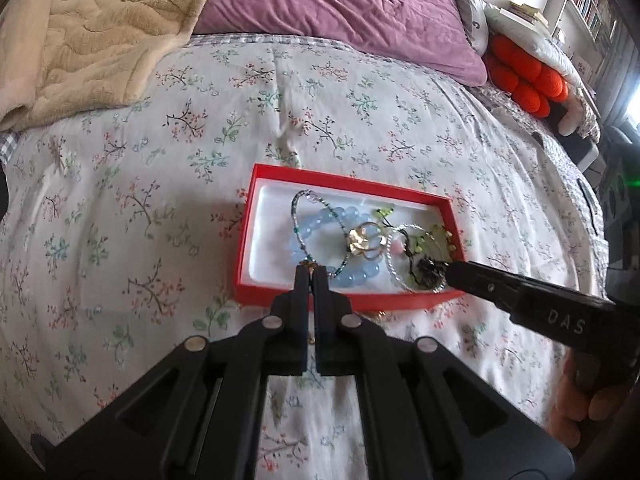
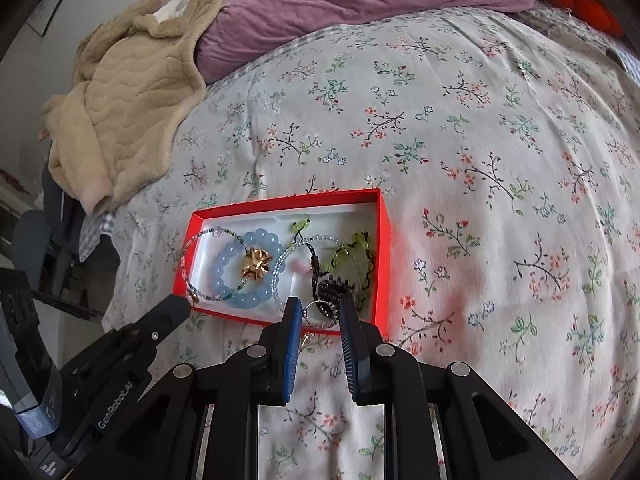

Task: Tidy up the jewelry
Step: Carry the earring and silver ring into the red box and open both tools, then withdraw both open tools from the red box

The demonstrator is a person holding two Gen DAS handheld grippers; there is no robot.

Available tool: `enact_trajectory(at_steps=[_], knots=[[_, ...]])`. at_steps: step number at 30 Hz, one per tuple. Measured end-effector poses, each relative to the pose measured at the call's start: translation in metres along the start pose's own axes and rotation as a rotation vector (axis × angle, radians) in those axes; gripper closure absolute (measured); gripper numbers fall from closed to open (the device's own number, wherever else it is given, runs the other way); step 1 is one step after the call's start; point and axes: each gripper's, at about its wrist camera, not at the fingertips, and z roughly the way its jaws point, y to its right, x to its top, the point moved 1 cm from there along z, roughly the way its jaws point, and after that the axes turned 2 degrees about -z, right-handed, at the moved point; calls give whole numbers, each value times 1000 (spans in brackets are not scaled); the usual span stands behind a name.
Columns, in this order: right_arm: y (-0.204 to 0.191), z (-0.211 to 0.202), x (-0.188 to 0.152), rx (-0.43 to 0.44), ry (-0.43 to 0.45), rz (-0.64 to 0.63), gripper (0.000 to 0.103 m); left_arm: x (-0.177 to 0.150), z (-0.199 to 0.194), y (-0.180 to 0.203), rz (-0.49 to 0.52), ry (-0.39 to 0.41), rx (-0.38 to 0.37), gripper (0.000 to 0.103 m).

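Left wrist view shows my left fingers (image 1: pixel 311 273) pressed nearly together at the near edge of the red box (image 1: pixel 246 236), pinching what looks like a small gold clasp on the thin beaded strand (image 1: pixel 298 216). The box sits on the floral bedspread (image 1: pixel 120 200), and everything else lies heaped inside it: a pale blue bead bracelet (image 1: pixel 352 216), a gold flower piece (image 1: pixel 360 240), a clear beaded ring (image 1: pixel 394 268) and a tangle of green beads on black cord (image 1: pixel 436 240).

From the right wrist view, my right fingers (image 2: pixel 318 306) stand moderately apart and hold nothing, straddling a thin ring (image 2: pixel 320 314) and a dark beaded charm (image 2: pixel 332 290) at the box's near wall.

I judge the step to be freeing one strand from the pile. To do it well, I should keep the left pinch firm on the clasp and draw slowly, low and away from the heap, since the strand crosses the blue bracelet and may drag it. The right fingers can close on the dark tangle to pin it down, so that nothing spills over the wall onto the bed.
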Motion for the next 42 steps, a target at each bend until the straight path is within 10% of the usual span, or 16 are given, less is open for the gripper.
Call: enact_trajectory(at_steps=[17,22,26,42], knots=[[1,16,6,-1,-10,-23,82,5,22,-8,-24,-2,13,100],[-8,6,8,-6,10,-72,76,6,15,-6,-20,-4,22,72],[-8,-4,5,-22,29,-67,43,5,7,-5,-17,-7,24,64],[9,-30,-11,-81,16,-31,33,-13,-22,-1,29,-20,66,27]])
